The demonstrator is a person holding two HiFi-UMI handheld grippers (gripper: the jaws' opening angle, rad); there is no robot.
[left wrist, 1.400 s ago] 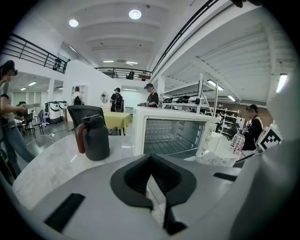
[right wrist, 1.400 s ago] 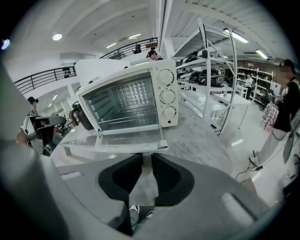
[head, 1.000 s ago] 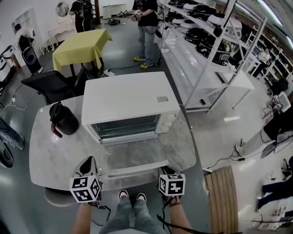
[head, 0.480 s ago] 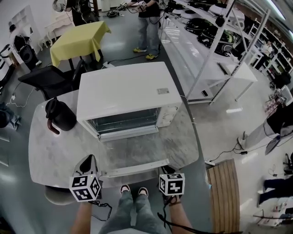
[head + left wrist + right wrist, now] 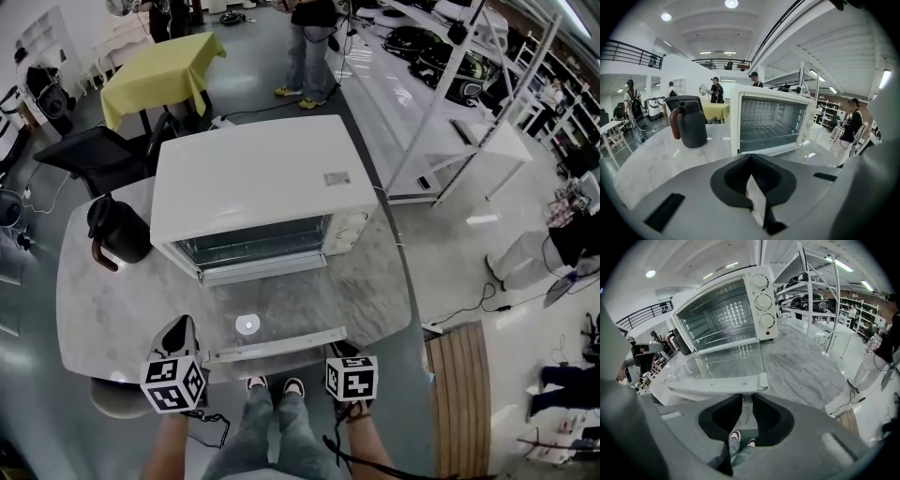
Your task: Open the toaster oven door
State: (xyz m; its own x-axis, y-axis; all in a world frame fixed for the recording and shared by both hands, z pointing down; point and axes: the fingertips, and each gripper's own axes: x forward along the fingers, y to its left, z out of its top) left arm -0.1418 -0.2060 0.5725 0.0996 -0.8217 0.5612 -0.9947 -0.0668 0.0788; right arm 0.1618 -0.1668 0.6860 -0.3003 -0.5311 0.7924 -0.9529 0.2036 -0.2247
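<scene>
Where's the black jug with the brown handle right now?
In the head view, the black jug stands on the marble table at the left. It is beside the left wall of the toaster oven, not touching it.

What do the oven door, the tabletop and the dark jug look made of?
Tabletop: glossy, grey-veined; marble or a lookalike. Oven door: clear glass pane, the veining shows through, in a white frame, probably painted metal. Jug: matte dark body, plastic or coated metal; unclear.
</scene>
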